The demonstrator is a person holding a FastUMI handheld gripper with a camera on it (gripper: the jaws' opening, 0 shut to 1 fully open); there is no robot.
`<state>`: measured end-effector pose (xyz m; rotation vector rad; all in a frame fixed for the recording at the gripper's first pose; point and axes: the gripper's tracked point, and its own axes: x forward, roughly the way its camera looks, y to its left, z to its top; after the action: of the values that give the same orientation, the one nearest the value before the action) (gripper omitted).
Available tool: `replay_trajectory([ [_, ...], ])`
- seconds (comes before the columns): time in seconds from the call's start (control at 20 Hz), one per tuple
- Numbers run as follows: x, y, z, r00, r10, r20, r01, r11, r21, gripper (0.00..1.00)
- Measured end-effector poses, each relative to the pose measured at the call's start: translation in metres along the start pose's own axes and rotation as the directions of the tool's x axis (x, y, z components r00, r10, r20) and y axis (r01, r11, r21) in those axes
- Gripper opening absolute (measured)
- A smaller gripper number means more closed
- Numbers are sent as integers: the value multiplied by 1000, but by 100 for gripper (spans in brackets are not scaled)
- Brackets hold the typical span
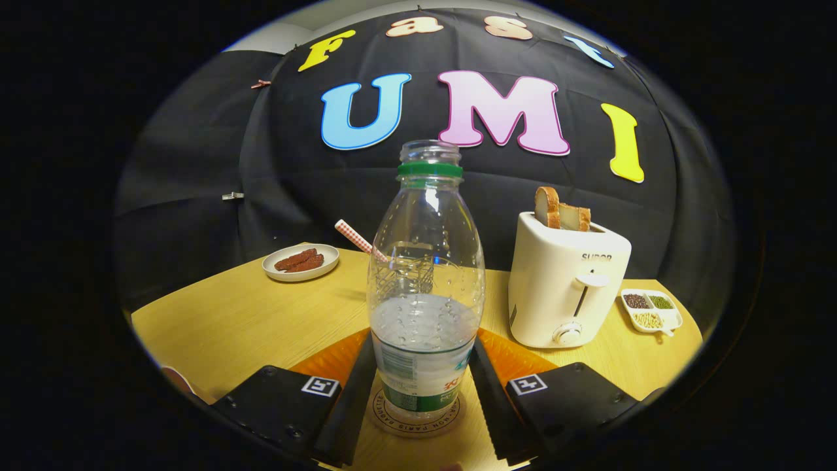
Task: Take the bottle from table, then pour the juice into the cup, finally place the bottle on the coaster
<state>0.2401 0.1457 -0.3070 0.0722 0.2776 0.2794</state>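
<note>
A clear plastic bottle [425,288] with a green neck ring and no cap stands upright on a round printed coaster [386,412]. It is about half full of pale liquid. My gripper [424,347] has one finger on each side of the bottle's lower body, and both fingers [353,399] lie against it with no gap showing. Just beyond the bottle, and seen partly through it, stands a clear glass cup [409,265] with a red-checked straw [353,237].
An orange mat [516,360] lies under the coaster on the wooden table [229,320]. A white toaster [565,281] holding bread slices stands beyond the fingers to the right, with a small divided dish [650,311] past it. A plate of brown food [301,261] sits far left.
</note>
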Motion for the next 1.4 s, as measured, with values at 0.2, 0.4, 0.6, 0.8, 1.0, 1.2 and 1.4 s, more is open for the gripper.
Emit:
replay_trajectory([
  [0.2,0,0,-10,999,-5,-33,6,1000,9,80],
  [0.4,-1,1,-16,997,-6,-72,10,999,49,80],
  [0.6,-4,5,-12,998,2,-68,3,998,65,95],
  [0.8,-19,9,-6,997,18,-77,-14,999,48,98],
  [1.0,-47,2,12,998,0,-62,2,999,36,99],
  [1.2,-90,-2,38,999,-8,-42,9,1000,11,98],
  [1.4,-136,-12,66,999,-17,-43,19,999,26,98],
])
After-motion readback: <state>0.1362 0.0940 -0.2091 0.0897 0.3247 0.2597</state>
